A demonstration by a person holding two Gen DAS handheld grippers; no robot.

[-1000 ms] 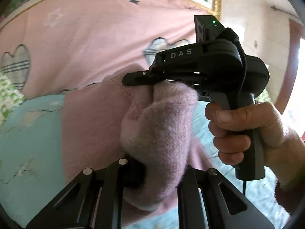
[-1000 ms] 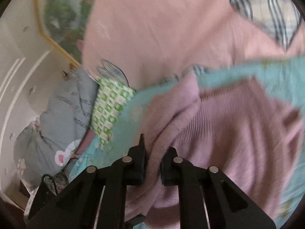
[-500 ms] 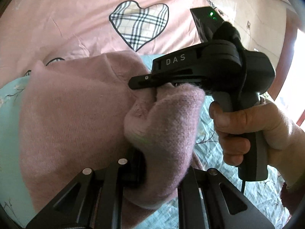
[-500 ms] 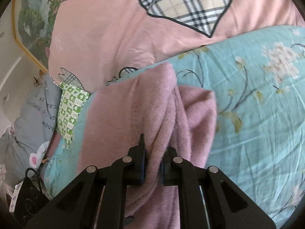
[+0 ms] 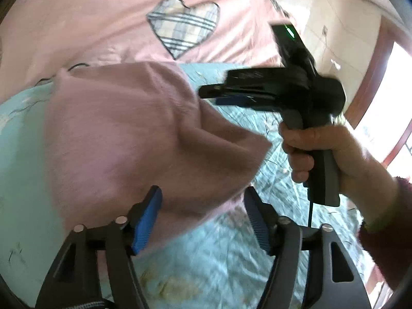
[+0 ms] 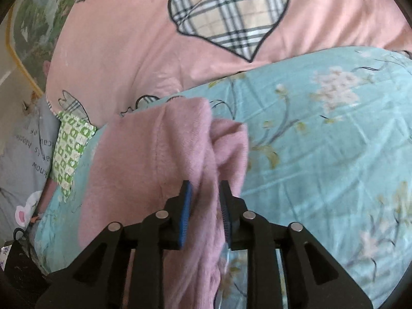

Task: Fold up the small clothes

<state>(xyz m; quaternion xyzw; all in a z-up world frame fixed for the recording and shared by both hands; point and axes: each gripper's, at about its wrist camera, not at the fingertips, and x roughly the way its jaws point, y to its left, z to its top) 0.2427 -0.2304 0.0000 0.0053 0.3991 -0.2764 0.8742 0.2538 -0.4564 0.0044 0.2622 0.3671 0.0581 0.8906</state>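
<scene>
Left gripper (image 5: 203,216) spread wide over the pink sweater (image 5: 134,139), lying on the teal sheet (image 5: 231,257). Right gripper (image 6: 204,206), fist-held at 3 o'clock, apparently parted around a fold.

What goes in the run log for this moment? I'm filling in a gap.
step: folding pink sweater | left gripper: open, straddling sweater edge | right gripper: open, fabric between fingers | surface: teal floral sheet

Teal floral sheet (image 6: 322,154), pink duvet (image 6: 123,38)
</scene>
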